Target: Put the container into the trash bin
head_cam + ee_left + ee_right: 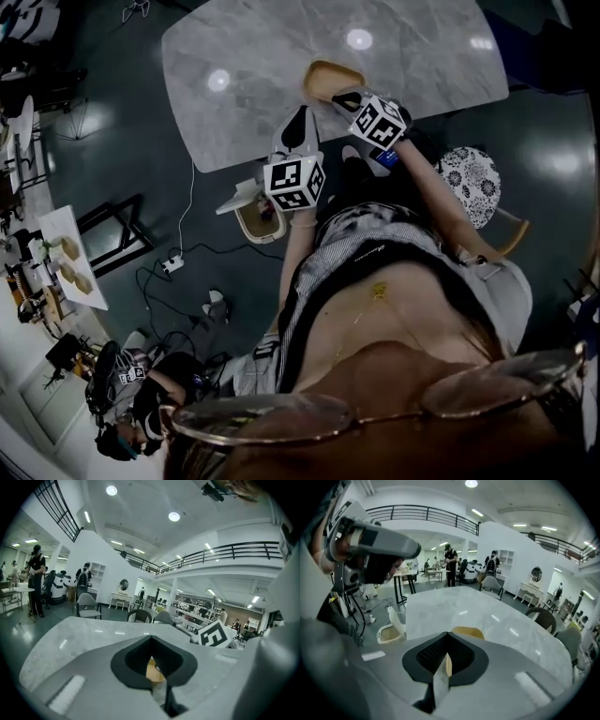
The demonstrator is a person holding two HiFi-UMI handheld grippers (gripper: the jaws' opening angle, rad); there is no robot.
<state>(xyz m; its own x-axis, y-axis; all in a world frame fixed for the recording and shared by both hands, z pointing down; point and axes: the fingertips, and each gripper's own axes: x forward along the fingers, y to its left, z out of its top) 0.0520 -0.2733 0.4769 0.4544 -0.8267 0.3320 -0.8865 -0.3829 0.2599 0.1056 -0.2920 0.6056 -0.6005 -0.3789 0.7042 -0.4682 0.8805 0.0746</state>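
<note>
A shallow tan container (333,80) lies on the marble table (244,56) near its front edge. My right gripper (345,97) is shut, its tips just short of the container's near rim. In the right gripper view the container (468,632) shows just past the closed jaws. My left gripper (300,120) is shut too and hovers at the table edge, left of the container. Between its jaws only a tan sliver of the container (152,670) shows. The white trash bin (258,211) stands on the floor below the left gripper, lid (397,619) open.
A chair with a patterned seat (469,173) stands to the right of the table. Cables and a power strip (172,264) lie on the floor left of the bin. A white side table (70,258) stands far left. A person (131,394) crouches at lower left.
</note>
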